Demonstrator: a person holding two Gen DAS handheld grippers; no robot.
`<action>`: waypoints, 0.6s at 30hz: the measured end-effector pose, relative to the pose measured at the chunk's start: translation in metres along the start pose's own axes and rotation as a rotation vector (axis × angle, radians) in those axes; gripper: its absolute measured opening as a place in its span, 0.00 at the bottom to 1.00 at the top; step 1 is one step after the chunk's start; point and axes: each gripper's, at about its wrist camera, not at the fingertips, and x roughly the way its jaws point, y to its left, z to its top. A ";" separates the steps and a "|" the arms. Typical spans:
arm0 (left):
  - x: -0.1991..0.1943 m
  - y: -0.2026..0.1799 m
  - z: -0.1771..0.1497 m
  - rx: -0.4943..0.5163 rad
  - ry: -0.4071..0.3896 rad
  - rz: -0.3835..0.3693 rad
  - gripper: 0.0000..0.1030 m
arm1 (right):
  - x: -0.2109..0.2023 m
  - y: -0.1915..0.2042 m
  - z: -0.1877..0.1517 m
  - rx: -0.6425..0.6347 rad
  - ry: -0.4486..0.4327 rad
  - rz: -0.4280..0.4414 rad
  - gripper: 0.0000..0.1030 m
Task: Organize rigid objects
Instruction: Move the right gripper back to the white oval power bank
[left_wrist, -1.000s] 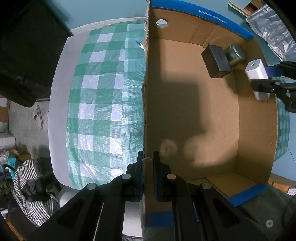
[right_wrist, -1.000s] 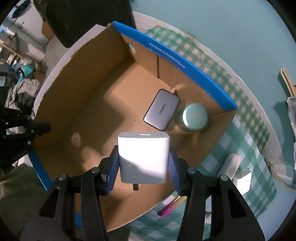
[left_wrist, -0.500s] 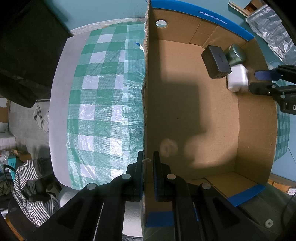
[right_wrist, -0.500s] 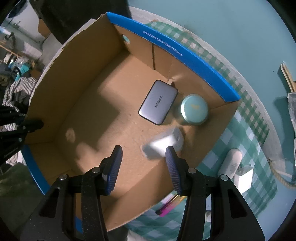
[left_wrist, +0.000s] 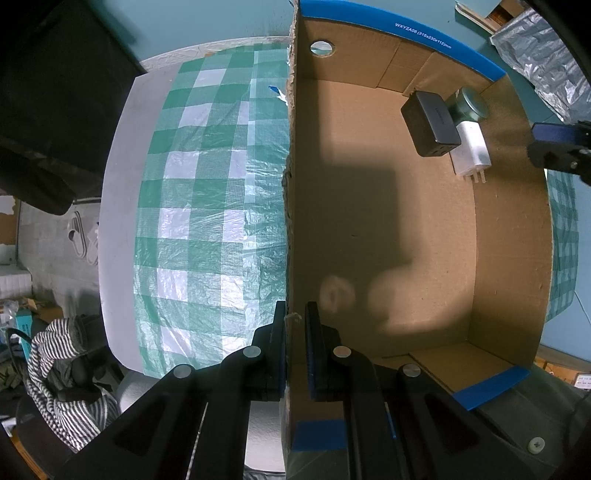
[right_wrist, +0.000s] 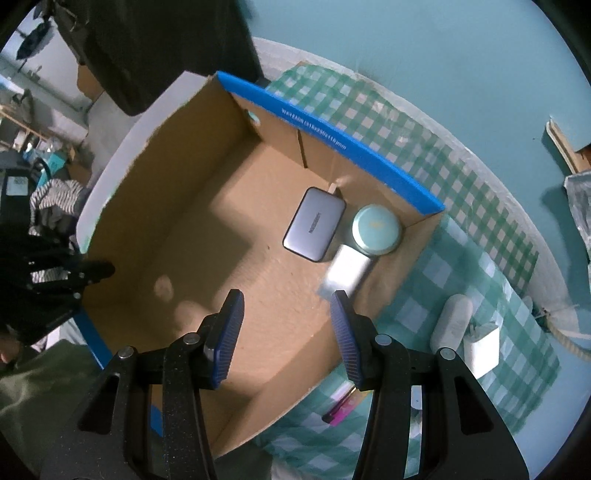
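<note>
White charger (right_wrist: 347, 271), hard and light, lies in cardboard box (left_wrist: 509, 258) corner; right gripper (right_wrist: 286, 332) jaws apart, left gripper (left_wrist: 295, 347) clamps box wall

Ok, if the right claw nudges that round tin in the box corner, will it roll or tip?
Probably neither. The round tin sits flat, lid up, so it should slide rather than roll. It looks squat, so tipping seems unlikely. The box corner and white charger hem it in.
</note>
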 end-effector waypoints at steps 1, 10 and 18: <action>0.000 0.000 0.000 0.000 0.000 -0.001 0.08 | -0.003 0.000 0.000 0.002 -0.005 0.001 0.48; -0.001 -0.002 0.000 0.004 0.001 0.001 0.08 | -0.025 -0.010 -0.005 0.043 -0.041 -0.010 0.48; -0.001 -0.003 0.000 0.004 0.001 0.003 0.08 | -0.037 -0.026 -0.014 0.105 -0.061 -0.016 0.48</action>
